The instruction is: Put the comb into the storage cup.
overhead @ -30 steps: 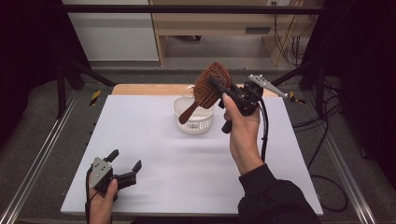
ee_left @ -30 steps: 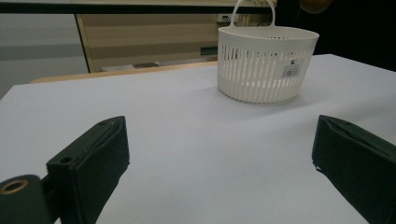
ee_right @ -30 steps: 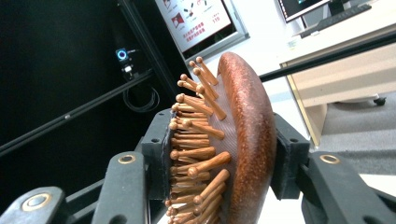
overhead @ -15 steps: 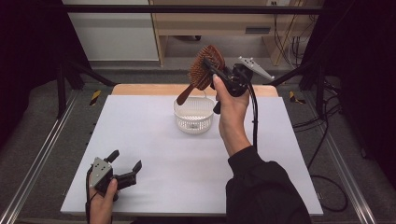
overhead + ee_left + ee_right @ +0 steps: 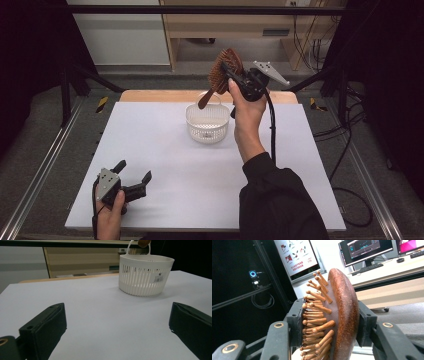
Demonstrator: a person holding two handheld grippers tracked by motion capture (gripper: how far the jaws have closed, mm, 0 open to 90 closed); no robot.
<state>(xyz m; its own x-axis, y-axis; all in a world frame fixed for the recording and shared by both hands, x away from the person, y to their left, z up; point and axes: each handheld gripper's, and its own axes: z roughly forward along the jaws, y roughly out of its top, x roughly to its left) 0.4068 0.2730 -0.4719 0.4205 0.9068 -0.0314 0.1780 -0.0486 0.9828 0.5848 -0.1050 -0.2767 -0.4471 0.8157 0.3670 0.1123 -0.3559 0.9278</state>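
Your right gripper (image 5: 229, 71) clamps the wooden hairbrush (image 5: 223, 72) by its head, above the white basket (image 5: 207, 122). Your right gripper view adds its pegs (image 5: 317, 315) pressed against one pad. Your left gripper (image 5: 134, 176) rests wide open on the table (image 5: 165, 150).

I'm working in a lab, by the look of it: my white table (image 5: 165, 150) stands in a bare metal frame (image 5: 45, 165) hung with black curtains. Past its far edge, cables (image 5: 305, 37) trail beside a wooden desk, with lit monitors (image 5: 365, 250) and a wall poster (image 5: 295, 255) (recording-room gear, not household stuff).
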